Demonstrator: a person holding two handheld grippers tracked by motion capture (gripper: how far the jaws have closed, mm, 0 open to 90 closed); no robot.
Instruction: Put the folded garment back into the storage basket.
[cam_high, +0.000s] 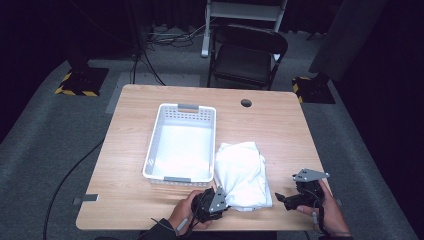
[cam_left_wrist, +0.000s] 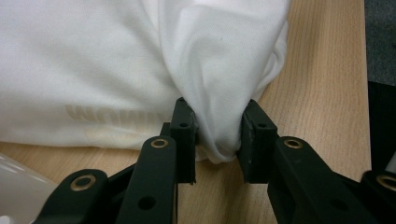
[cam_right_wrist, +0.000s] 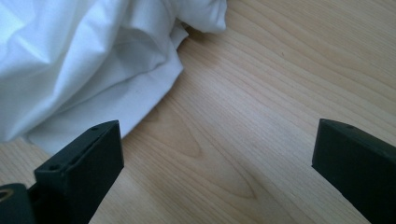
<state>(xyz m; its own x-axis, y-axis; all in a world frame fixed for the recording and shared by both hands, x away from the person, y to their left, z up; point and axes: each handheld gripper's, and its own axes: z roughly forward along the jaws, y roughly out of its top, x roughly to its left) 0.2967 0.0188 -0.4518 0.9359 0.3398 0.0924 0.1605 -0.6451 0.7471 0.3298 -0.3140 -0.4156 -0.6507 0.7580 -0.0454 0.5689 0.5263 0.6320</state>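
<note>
left gripper (cam_left_wrist: 218, 135) pinches a soft bunched fold of white cloth (cam_left_wrist: 116, 70); right gripper (cam_right_wrist: 217, 168) gapes over smooth woodgrain table (cam_right_wrist: 261, 102).

Right gripper (cam_right_wrist: 217, 168) jaws wide apart, bare wooden table (cam_right_wrist: 261, 107), crumpled white cloth (cam_right_wrist: 84, 60) upper left

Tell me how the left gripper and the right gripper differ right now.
The left gripper is shut on a fold of the folded white cloth; the right gripper is open with nothing between its jaws. The left touches the cloth; the right sits apart, over bare wooden table. Both are black with two jaws.
</note>
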